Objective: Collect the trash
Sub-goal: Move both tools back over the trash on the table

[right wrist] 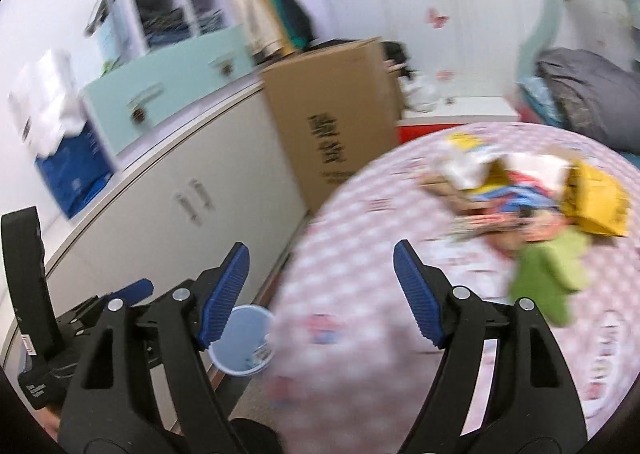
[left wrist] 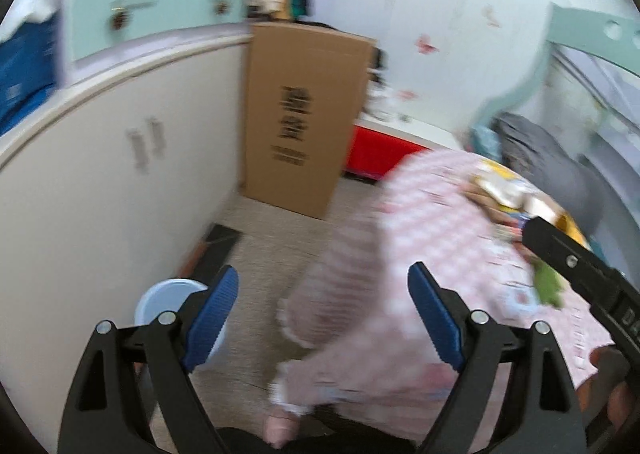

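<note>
A pile of trash lies on a round table with a pink checked cloth: a yellow bag, white and coloured wrappers and a green scrap. It also shows in the left wrist view. A light blue bin stands on the floor beside the table, also in the left wrist view. My left gripper is open and empty, above the floor left of the table. My right gripper is open and empty over the table's near left edge.
A white cabinet runs along the left, with a mint drawer unit and a blue box on top. A tall cardboard box stands at its end. A red and white low unit and grey bedding lie behind the table.
</note>
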A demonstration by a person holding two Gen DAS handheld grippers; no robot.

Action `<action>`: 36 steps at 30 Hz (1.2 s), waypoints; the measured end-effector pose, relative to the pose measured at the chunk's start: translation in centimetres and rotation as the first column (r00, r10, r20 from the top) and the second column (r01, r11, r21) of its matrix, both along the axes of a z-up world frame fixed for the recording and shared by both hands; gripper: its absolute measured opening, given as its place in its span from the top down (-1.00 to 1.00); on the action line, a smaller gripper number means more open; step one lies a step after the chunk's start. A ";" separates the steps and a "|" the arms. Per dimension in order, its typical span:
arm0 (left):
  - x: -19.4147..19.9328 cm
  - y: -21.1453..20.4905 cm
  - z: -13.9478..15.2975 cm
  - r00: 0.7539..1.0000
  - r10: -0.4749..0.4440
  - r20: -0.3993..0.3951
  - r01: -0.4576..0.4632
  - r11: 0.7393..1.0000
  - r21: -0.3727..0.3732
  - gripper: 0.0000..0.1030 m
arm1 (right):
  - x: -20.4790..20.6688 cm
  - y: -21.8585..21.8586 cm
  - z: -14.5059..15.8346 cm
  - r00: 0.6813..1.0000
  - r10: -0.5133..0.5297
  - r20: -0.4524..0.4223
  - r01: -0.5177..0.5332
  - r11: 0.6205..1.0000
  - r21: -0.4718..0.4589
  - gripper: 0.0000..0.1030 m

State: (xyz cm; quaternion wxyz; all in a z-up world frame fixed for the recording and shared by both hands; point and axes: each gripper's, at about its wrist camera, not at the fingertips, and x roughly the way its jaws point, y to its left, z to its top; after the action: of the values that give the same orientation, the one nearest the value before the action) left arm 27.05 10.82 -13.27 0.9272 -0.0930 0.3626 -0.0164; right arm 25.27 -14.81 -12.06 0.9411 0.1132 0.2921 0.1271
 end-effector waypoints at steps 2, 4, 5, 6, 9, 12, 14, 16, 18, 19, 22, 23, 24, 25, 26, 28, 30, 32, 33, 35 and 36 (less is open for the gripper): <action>0.4 -3.8 0.3 0.998 -0.064 -0.004 0.064 0.998 -0.002 -0.64 | -0.4 -3.7 -0.1 0.998 -0.067 -0.001 0.067 0.998 -0.001 -0.44; 0.7 -6.7 0.3 0.994 -0.112 -0.006 0.112 0.994 0.014 -0.64 | -0.7 -6.8 -0.5 0.991 -0.129 -0.020 0.129 0.992 -0.015 -0.47; 0.8 -8.2 0.4 0.989 -0.146 -0.001 0.146 0.989 0.024 -0.64 | -0.6 -7.9 -0.9 0.989 -0.143 -0.034 0.143 0.990 -0.018 -0.48; 0.8 -9.3 0.3 0.985 -0.173 0.000 0.173 0.984 0.032 -0.65 | -0.6 -9.0 -1.2 0.986 -0.157 -0.052 0.156 0.988 -0.020 -0.49; 1.3 -12.7 -0.1 0.976 -0.218 -0.020 0.219 0.971 0.093 -0.65 | 0.3 -11.7 -2.6 0.978 -0.167 -0.127 0.166 0.986 -0.023 -0.52; 2.1 -14.4 -0.6 0.974 -0.224 -0.039 0.227 0.965 0.131 -0.65 | 1.6 -12.7 -3.8 0.972 -0.157 -0.176 0.150 0.987 -0.053 -0.52; 2.9 -15.0 -0.7 0.970 -0.241 -0.039 0.244 0.960 0.137 -0.65 | 2.8 -12.6 -4.4 0.972 -0.125 -0.199 0.114 0.991 -0.063 -0.52; 3.9 -15.7 -0.8 0.963 -0.266 -0.045 0.269 0.949 0.166 -0.65 | 3.4 -12.6 -5.0 0.970 -0.120 -0.213 0.105 0.991 -0.082 -0.52; 4.8 -16.4 -0.9 0.955 -0.293 -0.052 0.297 0.934 0.196 -0.65 | 4.1 -12.5 -5.6 0.967 -0.126 -0.223 0.100 0.987 -0.125 -0.48; 5.3 -16.9 -1.1 0.951 -0.303 -0.056 0.307 0.927 0.214 -0.65 | 4.4 -12.5 -6.0 0.963 -0.133 -0.235 0.099 0.983 -0.152 -0.34; 6.5 -18.3 -1.4 0.939 -0.339 -0.061 0.342 0.900 0.271 -0.65 | 4.7 -12.9 -6.9 0.956 -0.131 -0.262 0.088 0.982 -0.169 0.47; 6.9 -18.8 -1.6 0.933 -0.353 -0.066 0.356 0.890 0.286 -0.65 | 4.4 -13.2 -6.9 0.958 -0.134 -0.255 0.092 0.981 -0.171 0.57; 7.2 -19.4 -1.8 0.924 -0.375 -0.073 0.379 0.874 0.304 -0.65 | 4.4 -13.5 -6.9 0.958 -0.135 -0.254 0.094 0.981 -0.169 0.63; 7.5 -20.1 -2.0 0.916 -0.393 -0.076 0.396 0.862 0.317 -0.65 | 4.3 -13.8 -7.0 0.956 -0.137 -0.258 0.097 0.982 -0.161 0.66; 7.9 -20.7 -2.2 0.907 -0.414 -0.080 0.416 0.847 0.331 -0.65 | 4.2 -14.1 -7.1 0.956 -0.138 -0.259 0.102 0.984 -0.146 0.67; 8.6 -21.5 -2.6 0.892 -0.442 -0.092 0.446 0.829 0.337 -0.65 | 4.3 -14.4 -7.1 0.956 -0.135 -0.262 0.104 0.986 -0.128 0.68; 9.4 -21.8 -2.7 0.889 -0.449 -0.093 0.454 0.830 0.324 -0.65 | 4.3 -14.4 -7.1 0.956 -0.136 -0.261 0.105 0.986 -0.130 0.68; 10.6 -21.7 -2.7 0.893 -0.440 -0.089 0.447 0.849 0.283 -0.64 | 4.2 -14.3 -7.0 0.955 -0.140 -0.260 0.105 0.984 -0.145 0.68; 11.0 -21.5 -2.7 0.895 -0.437 -0.091 0.445 0.857 0.259 -0.63 | 4.3 -14.2 -7.0 0.955 -0.142 -0.259 0.105 0.983 -0.154 0.68; 11.9 -21.5 -2.9 0.889 -0.447 -0.095 0.457 0.860 0.226 -0.43 | 4.4 -14.0 -6.9 0.955 -0.145 -0.259 0.104 0.981 -0.163 0.68; 12.0 -21.7 -3.1 0.886 -0.453 -0.103 0.464 0.856 0.230 -0.30 | 4.4 -14.1 -6.9 0.955 -0.144 -0.259 0.104 0.981 -0.161 0.68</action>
State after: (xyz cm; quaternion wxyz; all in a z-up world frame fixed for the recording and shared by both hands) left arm 39.06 -10.86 -16.37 0.8923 0.1121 0.3944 -0.1890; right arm 29.68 -28.87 -18.97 0.9045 0.0787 0.4181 0.0294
